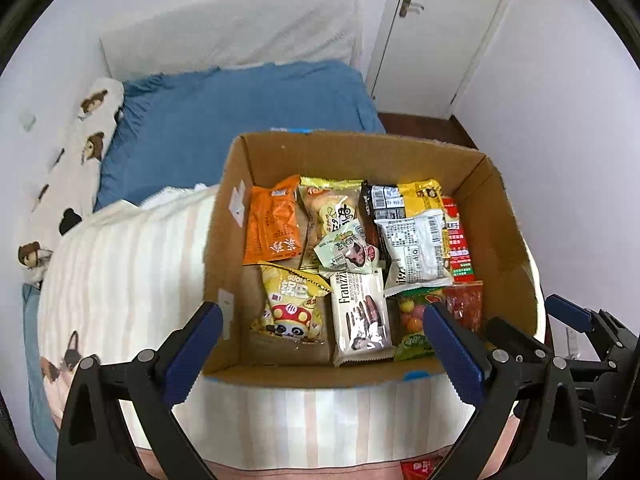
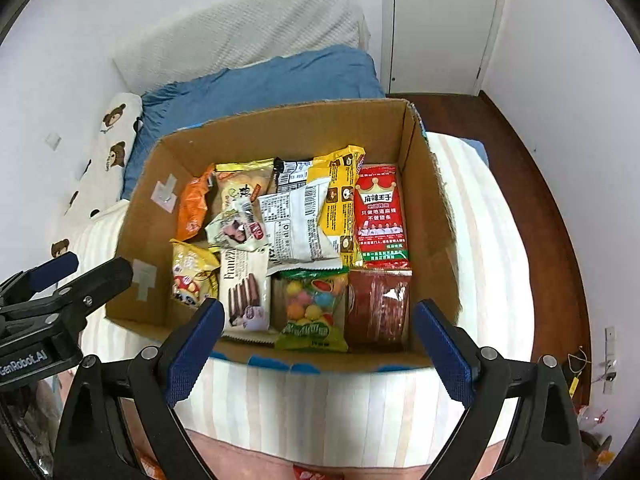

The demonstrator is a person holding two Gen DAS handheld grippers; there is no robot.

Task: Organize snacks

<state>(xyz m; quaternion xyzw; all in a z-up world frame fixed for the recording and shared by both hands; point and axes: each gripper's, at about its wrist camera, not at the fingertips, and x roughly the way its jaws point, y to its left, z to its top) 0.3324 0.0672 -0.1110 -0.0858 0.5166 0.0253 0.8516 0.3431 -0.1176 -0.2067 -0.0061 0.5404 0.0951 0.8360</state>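
An open cardboard box (image 1: 228,216) (image 2: 424,208) stands on a striped quilt and holds several snack packets. Among them are an orange packet (image 1: 272,224), a Franzzi biscuit pack (image 1: 360,316) (image 2: 244,292), a candy bag (image 2: 314,308), a red spicy-strip pack (image 2: 380,212) and a white packet (image 1: 416,252) (image 2: 296,228). My left gripper (image 1: 324,344) is open and empty above the box's near edge. My right gripper (image 2: 318,340) is open and empty, also above the near edge. Each gripper shows at the edge of the other's view.
The box sits on a bed with a striped quilt (image 1: 120,264) (image 2: 480,220) and a blue blanket (image 1: 240,108) behind it. A bear-print pillow (image 1: 80,152) lies at the left wall. A white door (image 1: 432,20) and dark wood floor (image 2: 552,208) are at the right. A red packet (image 1: 420,470) lies at the bottom edge.
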